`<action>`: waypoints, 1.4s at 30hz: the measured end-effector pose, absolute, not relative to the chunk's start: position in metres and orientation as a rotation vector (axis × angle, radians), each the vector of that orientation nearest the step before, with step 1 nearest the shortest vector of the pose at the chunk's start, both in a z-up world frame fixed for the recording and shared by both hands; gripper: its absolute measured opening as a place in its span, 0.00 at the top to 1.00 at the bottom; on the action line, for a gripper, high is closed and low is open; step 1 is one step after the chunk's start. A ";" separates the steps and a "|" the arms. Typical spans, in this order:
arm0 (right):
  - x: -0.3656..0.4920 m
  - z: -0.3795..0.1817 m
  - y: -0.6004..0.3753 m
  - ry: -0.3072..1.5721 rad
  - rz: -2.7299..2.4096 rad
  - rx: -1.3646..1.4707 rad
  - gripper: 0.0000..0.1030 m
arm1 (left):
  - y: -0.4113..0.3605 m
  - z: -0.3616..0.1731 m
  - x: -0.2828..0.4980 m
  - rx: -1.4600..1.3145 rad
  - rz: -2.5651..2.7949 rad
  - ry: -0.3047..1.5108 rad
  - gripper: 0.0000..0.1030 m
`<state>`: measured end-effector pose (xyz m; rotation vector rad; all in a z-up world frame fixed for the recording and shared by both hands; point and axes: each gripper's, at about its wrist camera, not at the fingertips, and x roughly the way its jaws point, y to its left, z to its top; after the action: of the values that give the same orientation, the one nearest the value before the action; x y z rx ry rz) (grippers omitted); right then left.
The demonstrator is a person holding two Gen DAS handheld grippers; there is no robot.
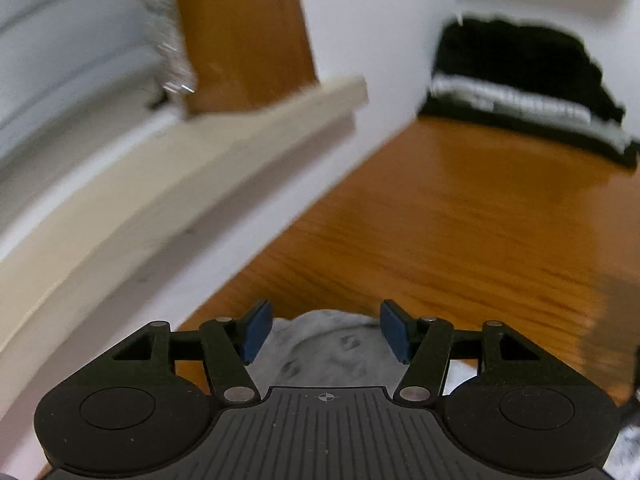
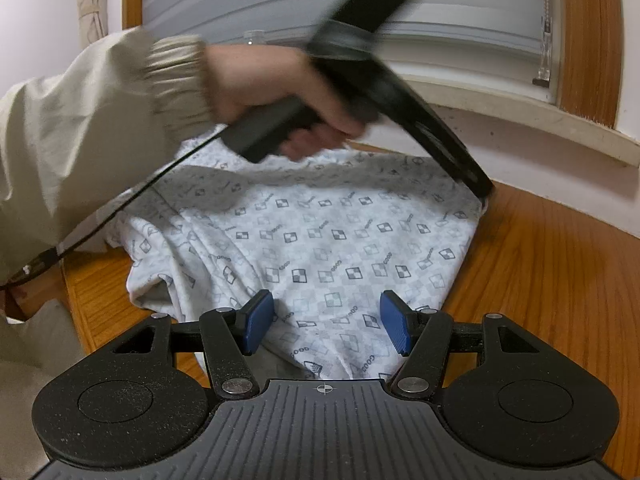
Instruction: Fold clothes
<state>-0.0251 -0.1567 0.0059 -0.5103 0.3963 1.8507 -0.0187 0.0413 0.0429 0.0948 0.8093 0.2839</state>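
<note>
Both hand-held grippers, the left hand-held gripper (image 1: 326,330) and the right hand-held gripper (image 2: 326,322), are spread, holding nothing; the patterned shirt (image 2: 320,248) on the worktop (image 2: 560,280) could slip unfolded

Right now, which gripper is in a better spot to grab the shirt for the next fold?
Probably the right gripper: it's open with the patterned shirt lying between its jaws. The left gripper, also open, sits at the shirt's far corner, pointing mostly at bare table.

Patterned shirt (image 2: 320,240) on wooden table (image 2: 552,280), right gripper (image 2: 327,322) fingers apart above it, blurred hand (image 2: 280,92) beyond
</note>
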 end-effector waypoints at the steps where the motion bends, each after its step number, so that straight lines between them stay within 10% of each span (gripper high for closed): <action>1: -0.025 0.006 -0.157 0.398 1.852 -0.510 0.42 | 0.041 0.040 -0.012 0.102 0.277 0.841 0.43; 5: -0.026 0.006 -0.158 0.395 1.856 -0.513 0.42 | 0.043 0.031 -0.008 0.158 0.269 0.904 0.60; 7: -0.027 0.006 -0.158 0.391 1.860 -0.515 0.42 | 0.043 0.033 -0.008 0.171 0.297 0.900 0.87; 15: -0.028 0.006 -0.159 0.371 1.884 -0.530 0.44 | 0.063 0.078 -0.056 0.011 0.554 0.561 0.97; 26: -0.024 0.006 -0.164 0.373 1.890 -0.528 0.44 | 0.074 0.090 -0.094 -0.004 0.625 0.530 0.97; 42: 0.045 0.019 -0.163 0.603 1.732 -0.270 0.44 | 0.025 0.040 -0.092 -0.039 0.374 0.635 0.63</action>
<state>0.0455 -0.1635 0.0186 -0.2699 0.6028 1.7324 -0.0917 0.0246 0.0405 -0.0395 0.6353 0.3743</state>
